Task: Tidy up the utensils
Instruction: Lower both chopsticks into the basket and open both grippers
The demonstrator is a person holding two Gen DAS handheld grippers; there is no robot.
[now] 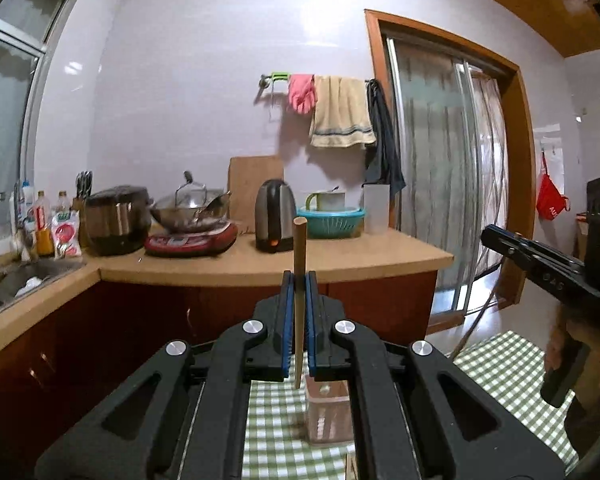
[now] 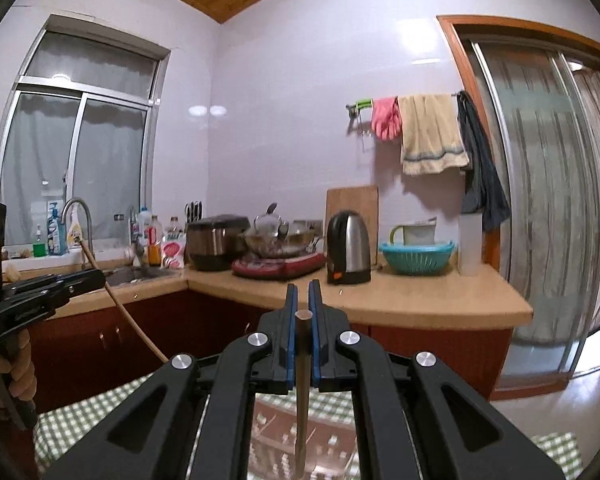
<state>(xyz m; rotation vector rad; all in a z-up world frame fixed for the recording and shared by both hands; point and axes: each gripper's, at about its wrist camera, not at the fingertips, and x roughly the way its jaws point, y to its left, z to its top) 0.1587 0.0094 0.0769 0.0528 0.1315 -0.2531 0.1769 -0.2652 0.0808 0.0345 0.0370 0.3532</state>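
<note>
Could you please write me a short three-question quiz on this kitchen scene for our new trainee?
1. True or false: the left gripper is shut on a wooden chopstick.
2. What lies under the clear container below the left gripper: A) green checked cloth, B) bare wood, C) a metal tray?
3. Fill in: on the counter, the black and steel kettle stands between the red cooker and the ____ basket.

Key: 1 true; 2 A, the green checked cloth; 3 teal. The right gripper likewise is shut on a second chopstick.
</note>
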